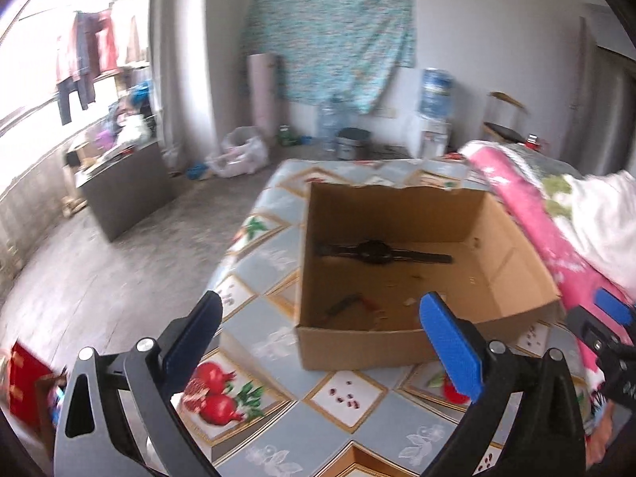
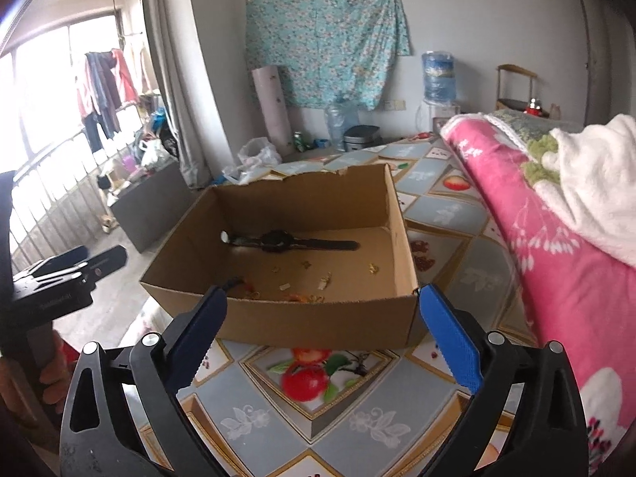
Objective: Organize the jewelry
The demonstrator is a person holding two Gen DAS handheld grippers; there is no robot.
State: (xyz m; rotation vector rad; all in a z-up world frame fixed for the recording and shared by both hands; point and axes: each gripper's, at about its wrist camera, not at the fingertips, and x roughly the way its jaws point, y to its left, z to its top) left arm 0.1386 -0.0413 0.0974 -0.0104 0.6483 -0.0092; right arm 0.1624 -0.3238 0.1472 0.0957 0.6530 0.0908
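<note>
An open cardboard box (image 1: 357, 346) (image 2: 318, 322) stands on a fruit-patterned cloth (image 1: 262, 318) (image 2: 449, 210). A black wristwatch (image 1: 373, 252) (image 2: 278, 240) lies flat across the box floor. Several small gold and orange jewelry pieces (image 2: 306, 298) (image 1: 349, 302) are scattered nearer the front wall. My left gripper (image 1: 321, 302) is open just before the box's near left corner, with nothing between its fingers. My right gripper (image 2: 322, 292) is open in front of the box's near wall, also with nothing in it. Each gripper appears at the edge of the other's view, the left gripper (image 2: 79, 262) and the right gripper (image 1: 612, 318).
A rolled pink flowered blanket (image 1: 532, 218) (image 2: 556, 258) with a white cloth (image 2: 596, 183) on it lies right of the box. The patterned surface ends at the left, with bare floor (image 1: 99, 278) below. A grey cabinet (image 1: 127, 187) and a water dispenser (image 1: 435, 95) stand farther off.
</note>
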